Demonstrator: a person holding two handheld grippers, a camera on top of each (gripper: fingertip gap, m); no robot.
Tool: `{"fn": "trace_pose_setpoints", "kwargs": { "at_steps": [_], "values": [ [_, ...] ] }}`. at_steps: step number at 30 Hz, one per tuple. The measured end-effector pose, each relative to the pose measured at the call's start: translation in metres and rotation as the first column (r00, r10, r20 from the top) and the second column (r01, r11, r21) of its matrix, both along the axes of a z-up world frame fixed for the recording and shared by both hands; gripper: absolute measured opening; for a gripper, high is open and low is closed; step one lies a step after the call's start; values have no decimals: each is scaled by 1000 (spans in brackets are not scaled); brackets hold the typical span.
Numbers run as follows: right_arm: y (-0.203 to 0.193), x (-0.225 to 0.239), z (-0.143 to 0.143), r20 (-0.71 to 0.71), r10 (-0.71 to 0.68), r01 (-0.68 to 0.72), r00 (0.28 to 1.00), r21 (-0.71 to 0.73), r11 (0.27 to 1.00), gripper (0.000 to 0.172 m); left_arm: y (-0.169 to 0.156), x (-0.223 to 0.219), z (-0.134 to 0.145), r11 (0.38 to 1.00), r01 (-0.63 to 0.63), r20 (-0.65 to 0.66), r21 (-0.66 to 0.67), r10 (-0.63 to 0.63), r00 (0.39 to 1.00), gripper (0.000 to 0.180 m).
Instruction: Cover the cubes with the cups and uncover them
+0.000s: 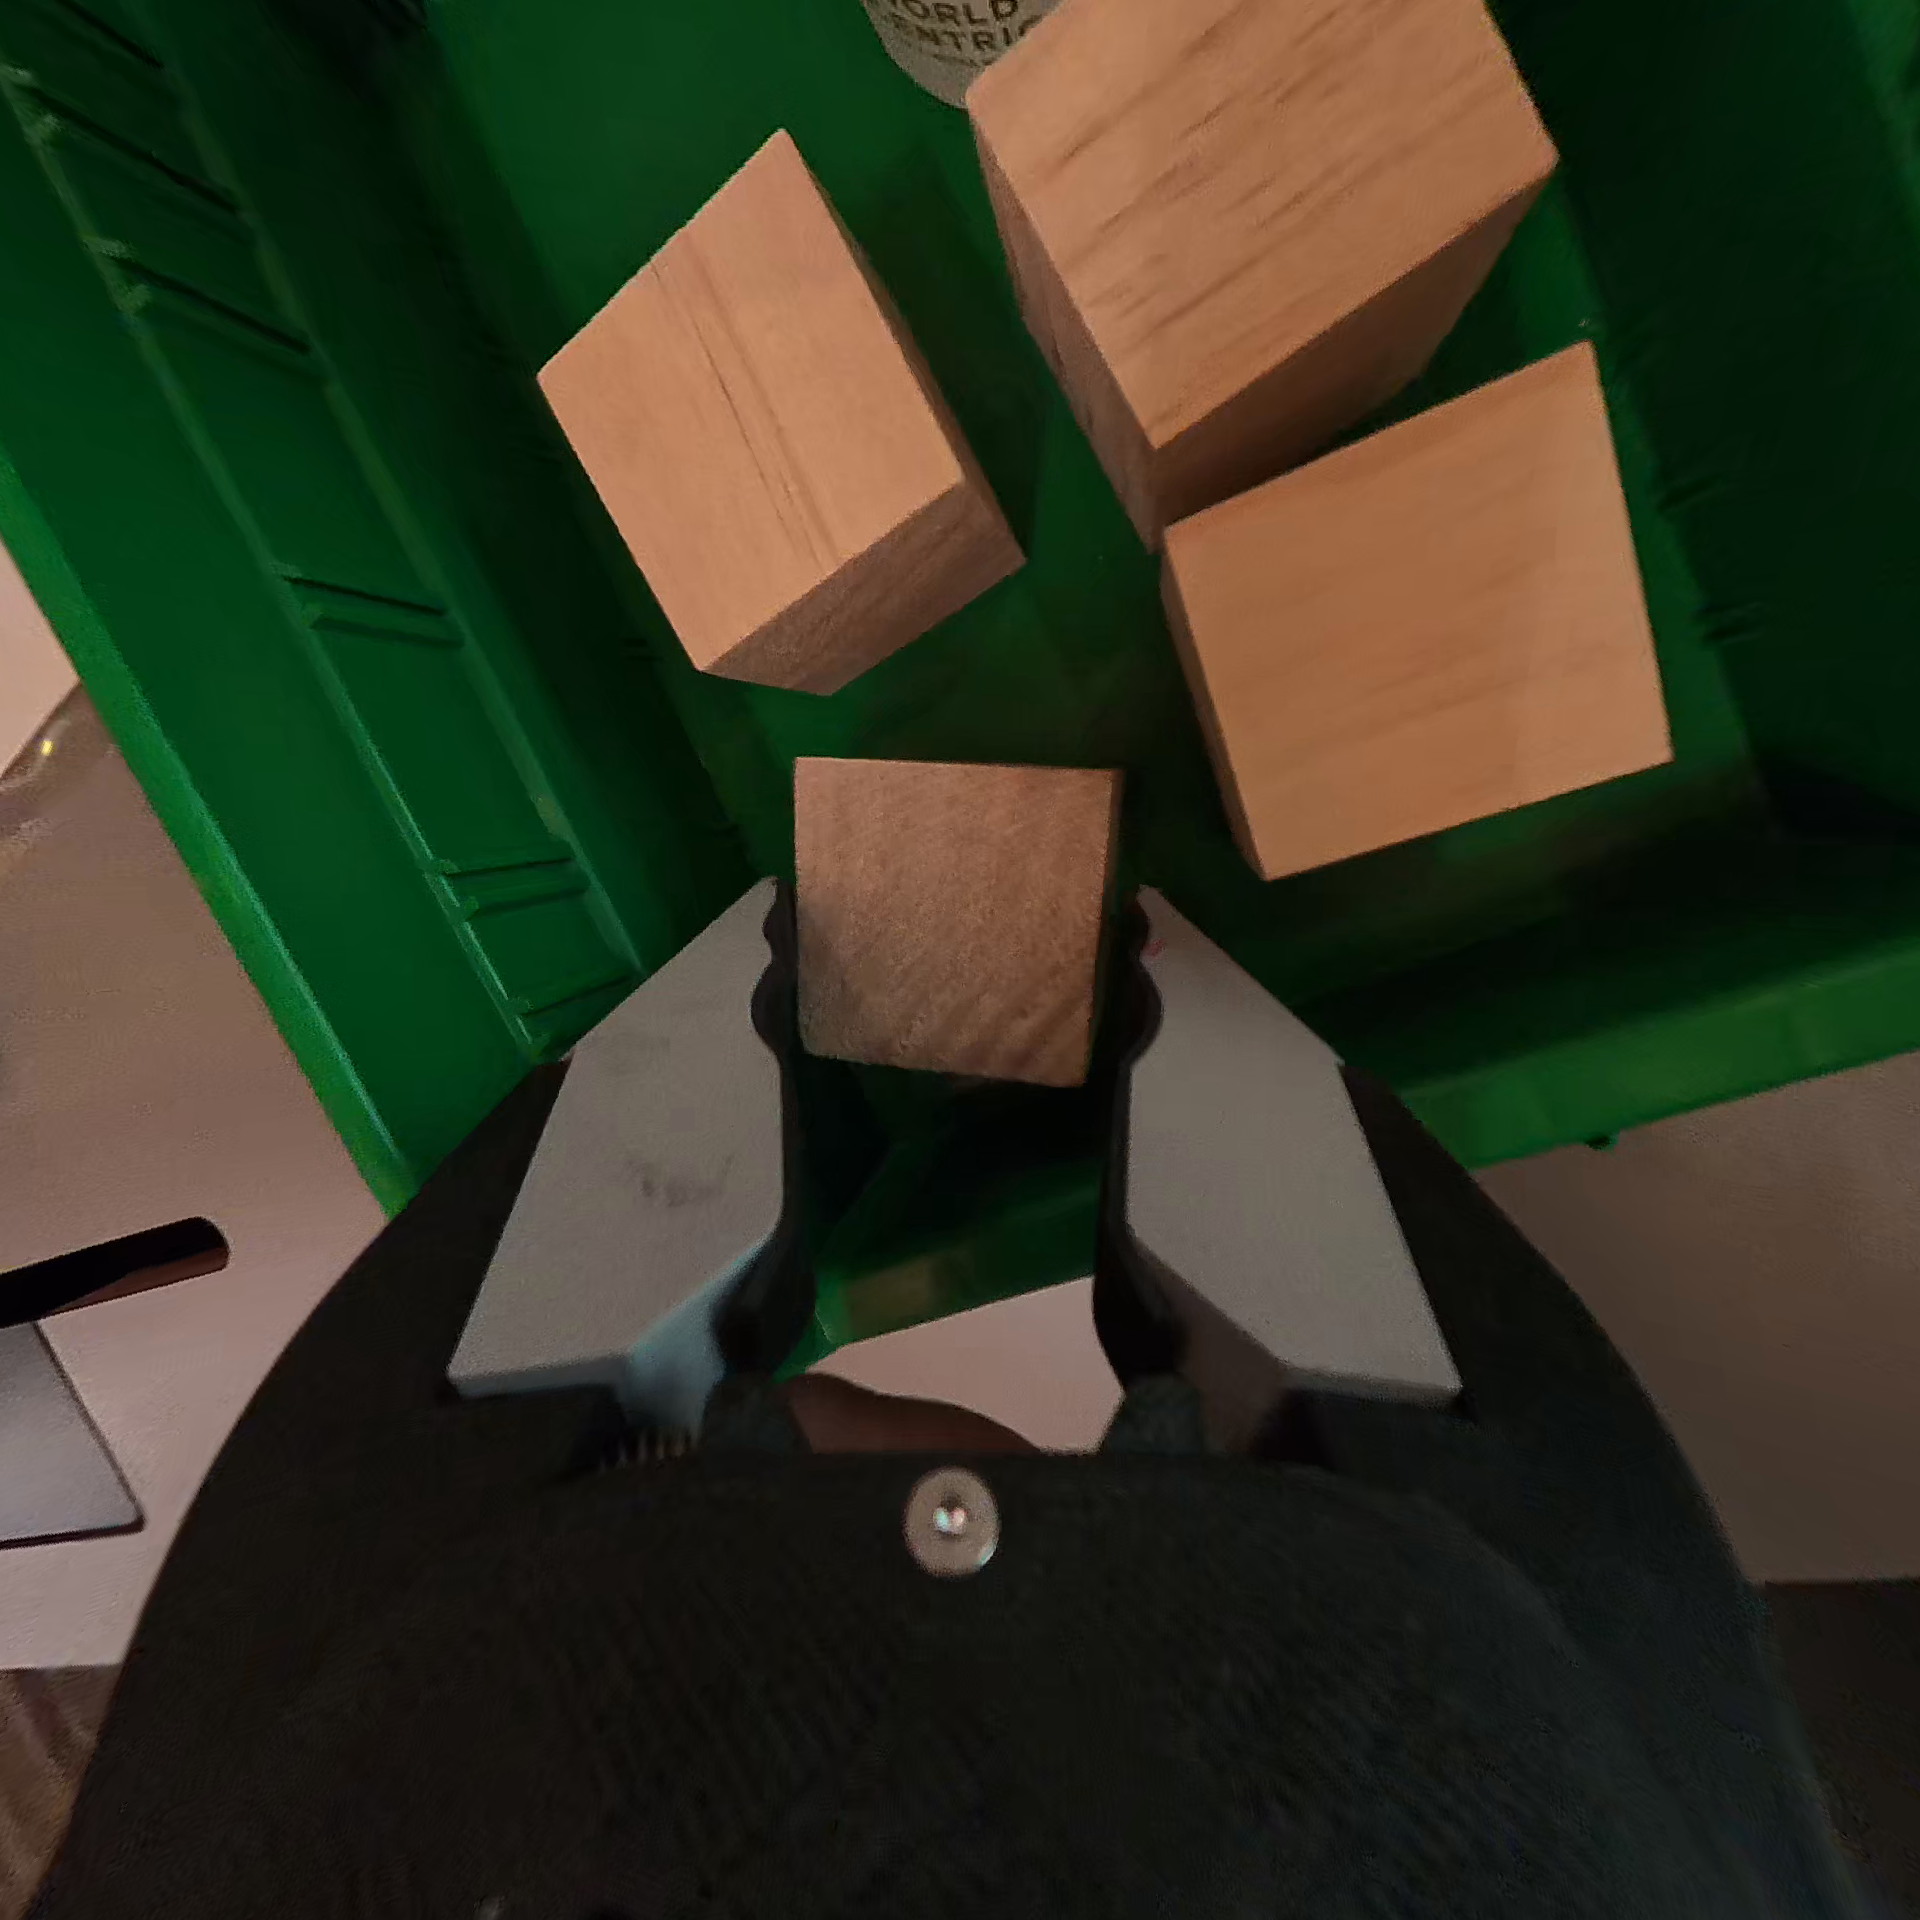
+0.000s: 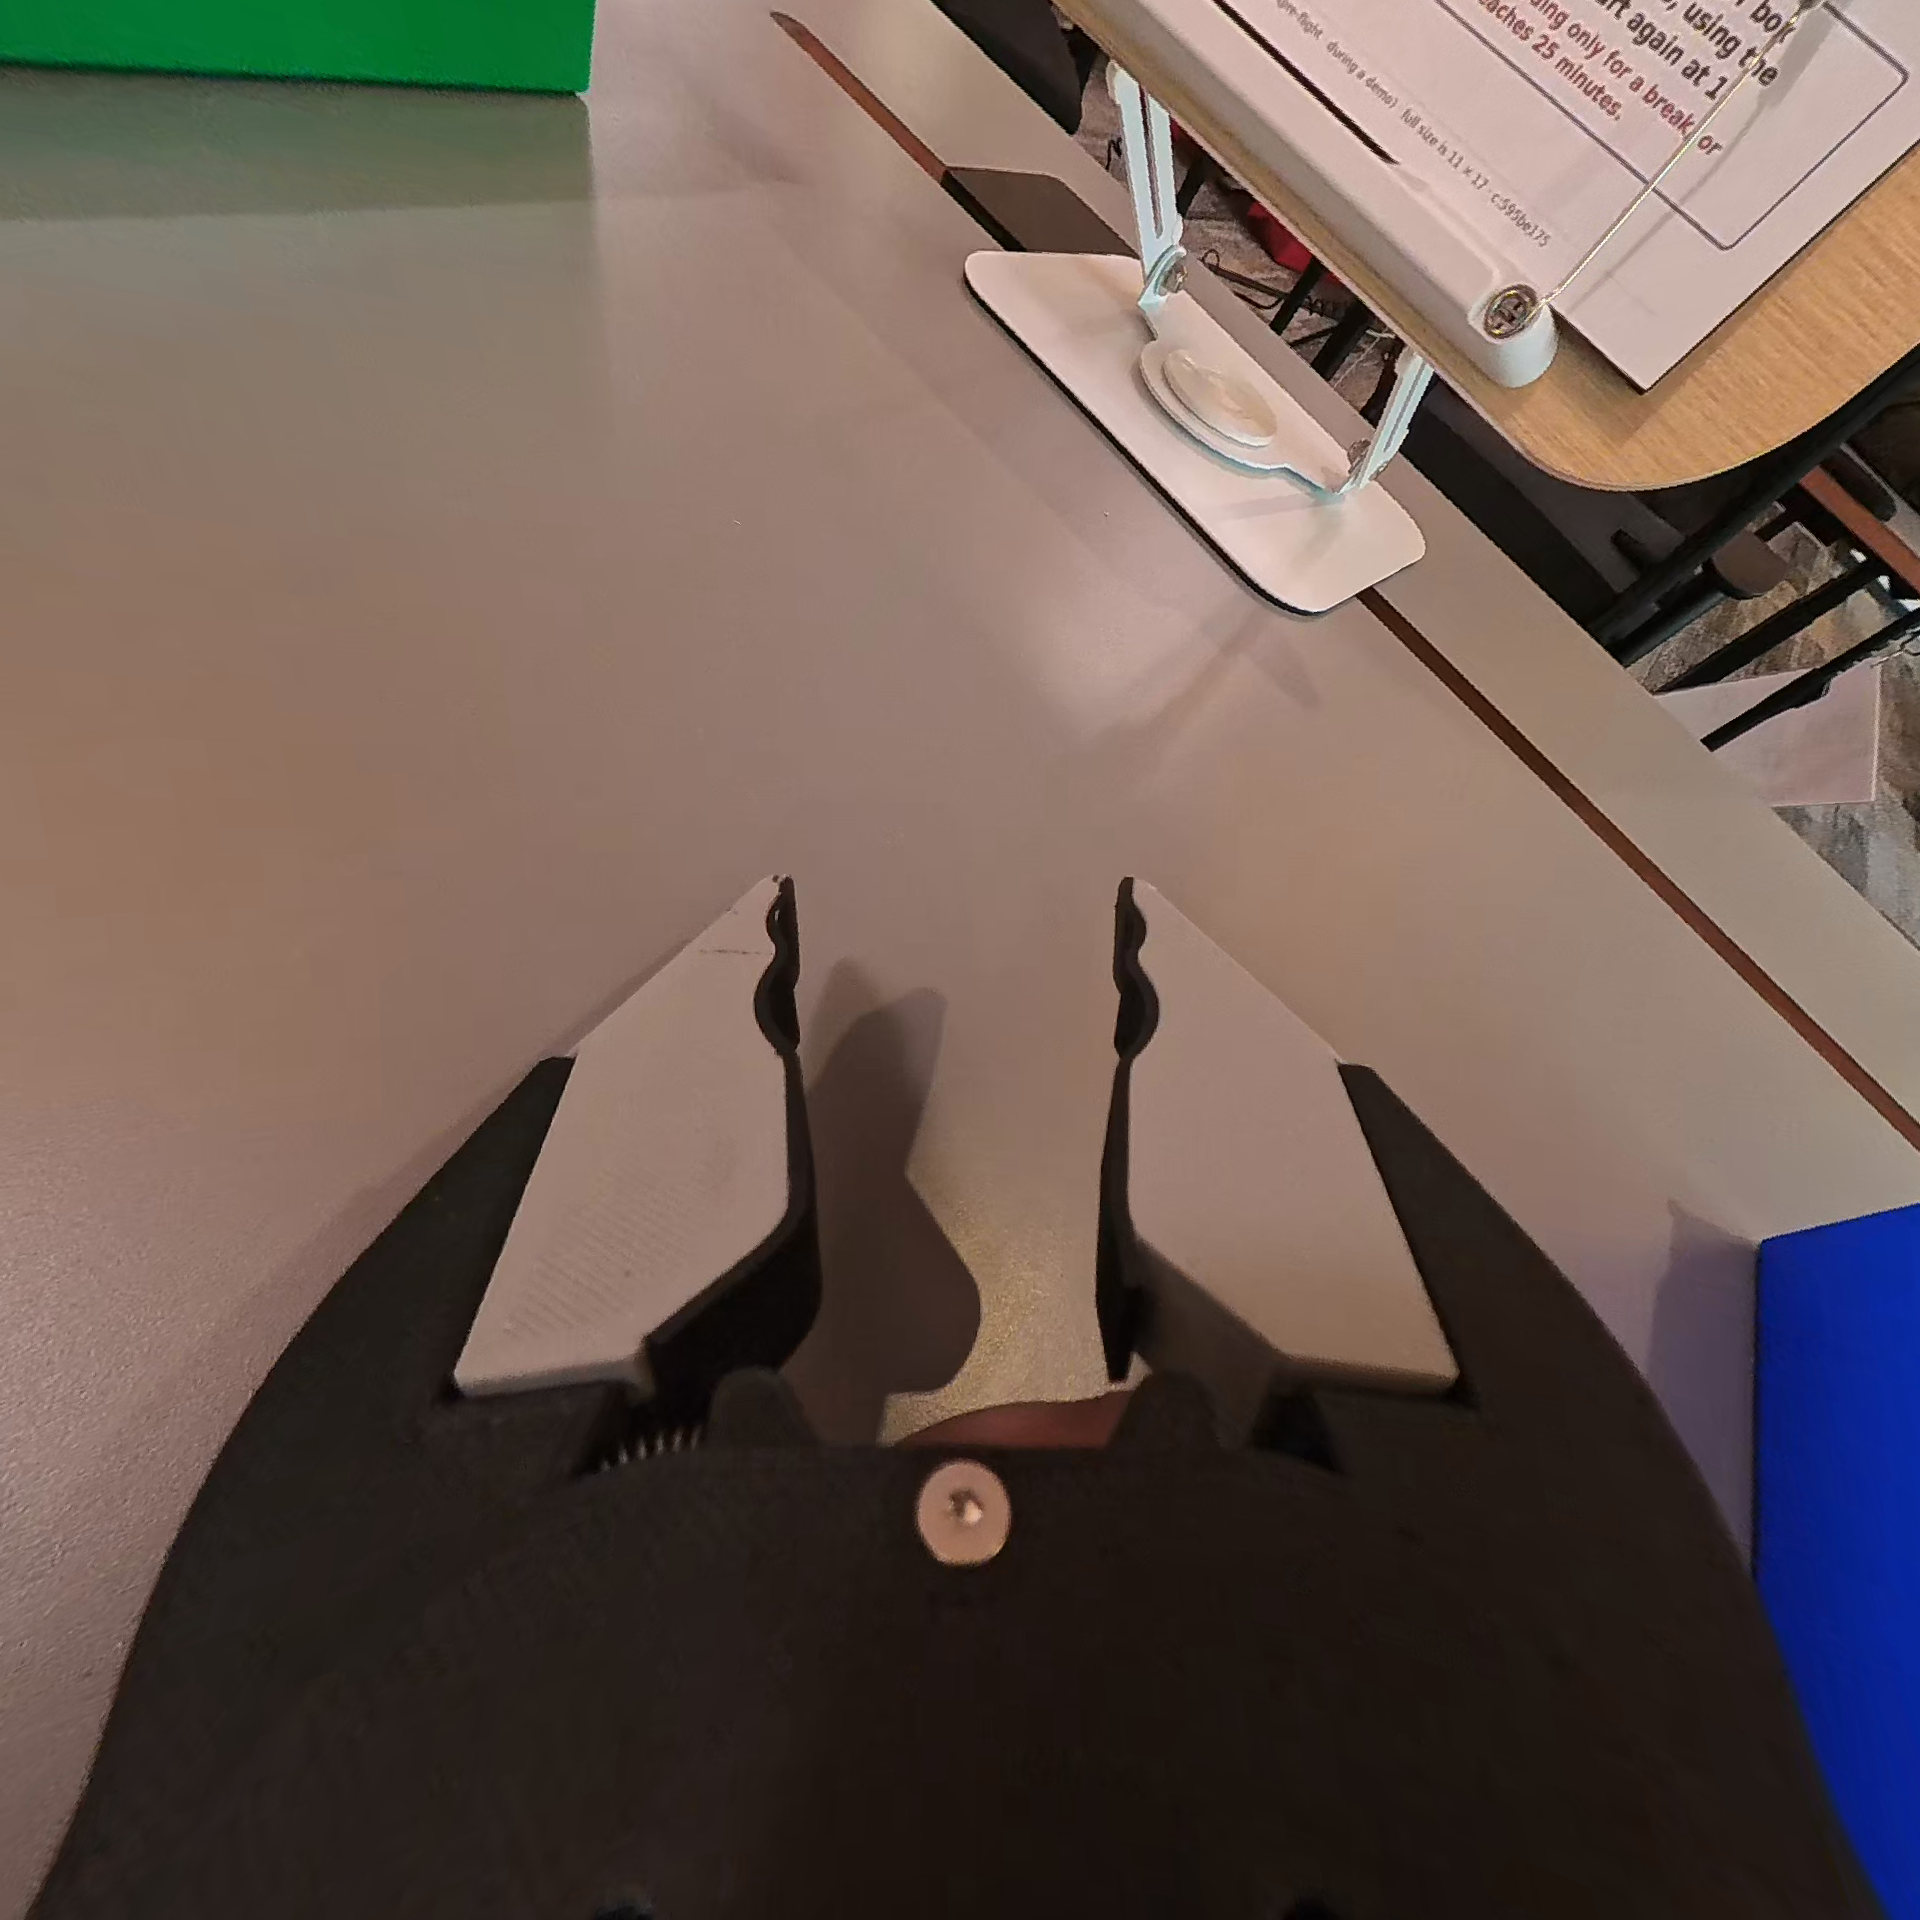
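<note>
In the left wrist view my left gripper (image 1: 954,899) reaches into a green bin (image 1: 343,665) and is shut on a wooden cube (image 1: 945,935), with both pads against its sides. Three more wooden cubes lie in the bin: one to the upper left (image 1: 769,416), one at the top (image 1: 1257,208) and one to the right (image 1: 1413,613). A round grey thing with writing (image 1: 951,42) peeks in at the top edge. In the right wrist view my right gripper (image 2: 954,894) is open and empty above the grey table (image 2: 520,623).
A white stand (image 2: 1195,416) holding a board with a printed sheet sits at the table's far right edge. A blue object (image 2: 1839,1558) lies at the right. The green bin's corner (image 2: 291,42) shows at the top left. A dark flat item (image 1: 62,1455) lies left of the bin.
</note>
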State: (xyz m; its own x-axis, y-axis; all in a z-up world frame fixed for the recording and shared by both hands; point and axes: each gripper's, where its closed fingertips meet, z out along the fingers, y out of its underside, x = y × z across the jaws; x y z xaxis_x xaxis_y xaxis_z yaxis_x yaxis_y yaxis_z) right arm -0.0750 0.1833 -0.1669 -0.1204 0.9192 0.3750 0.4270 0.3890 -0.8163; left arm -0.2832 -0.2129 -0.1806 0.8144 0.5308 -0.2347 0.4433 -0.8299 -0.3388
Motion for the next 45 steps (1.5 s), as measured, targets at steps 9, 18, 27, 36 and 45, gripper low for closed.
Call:
{"fn": "trace_pose_setpoints", "kwargs": {
  "at_steps": [9,18,27,36,45],
  "values": [
    [0,0,0,-1,-1,1,1000,-3,1000,58,-8,-3,0,998,0,16,-61,1,1000,58],
    [2,2,11,-50,8,-14,999,-119,993,58,9,-27,91,996,-62,-391,71,84,917,58],
    [-38,14,45,-206,187,-270,960,-527,806,67,233,135,119,806,559,-759,197,-236,607,58],
    [-34,19,58,-246,202,-319,948,-735,599,75,355,215,78,550,774,-831,313,-237,504,58],
    [-53,13,45,-190,261,-316,946,-712,627,63,350,221,54,567,786,-813,247,-321,487,58]
  ]
}}
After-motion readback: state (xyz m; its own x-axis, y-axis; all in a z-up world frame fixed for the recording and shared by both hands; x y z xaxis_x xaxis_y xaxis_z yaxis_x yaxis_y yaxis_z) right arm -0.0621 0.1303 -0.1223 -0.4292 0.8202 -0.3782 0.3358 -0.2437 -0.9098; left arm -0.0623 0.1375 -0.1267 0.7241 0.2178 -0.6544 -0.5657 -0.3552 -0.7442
